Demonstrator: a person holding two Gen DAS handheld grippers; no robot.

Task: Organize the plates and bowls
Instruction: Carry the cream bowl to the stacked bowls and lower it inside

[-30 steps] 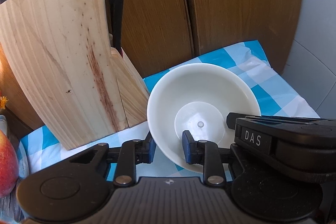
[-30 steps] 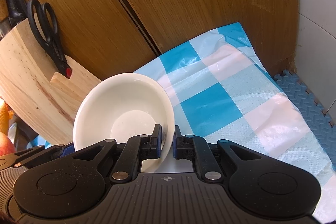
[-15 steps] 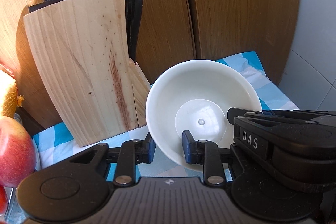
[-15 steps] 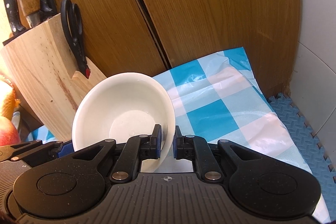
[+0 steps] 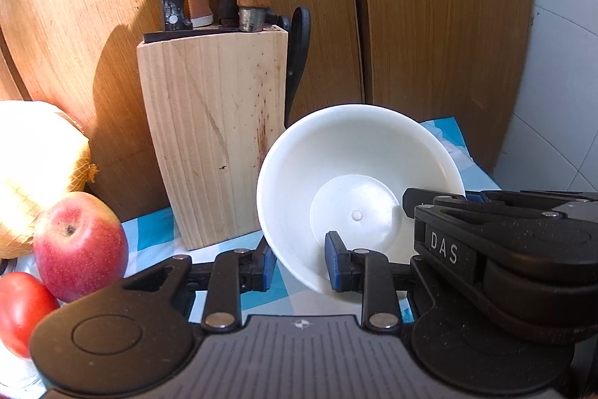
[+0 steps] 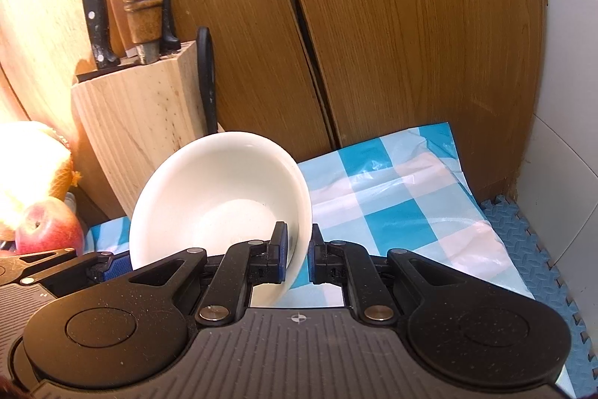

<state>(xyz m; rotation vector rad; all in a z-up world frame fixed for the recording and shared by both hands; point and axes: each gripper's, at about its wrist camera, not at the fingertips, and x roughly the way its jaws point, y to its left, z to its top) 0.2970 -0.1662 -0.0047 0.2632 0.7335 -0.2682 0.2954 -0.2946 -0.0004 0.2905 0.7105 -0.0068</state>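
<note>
One white bowl (image 5: 358, 182) hung tilted above the checked cloth (image 6: 403, 197) on the desk, pinched at its rim by two tongs: the left tongs (image 5: 297, 264) clamped its near wall, the right tongs (image 6: 299, 257) its right edge. Beside it stood one knife block (image 5: 213, 137), one apple (image 5: 80, 245) and one tomato (image 5: 22, 313).

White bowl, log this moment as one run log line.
white bowl: tilted, held above checked cloth | left gripper: shut on rim | right gripper: shut on rim | knife block: behind
</note>
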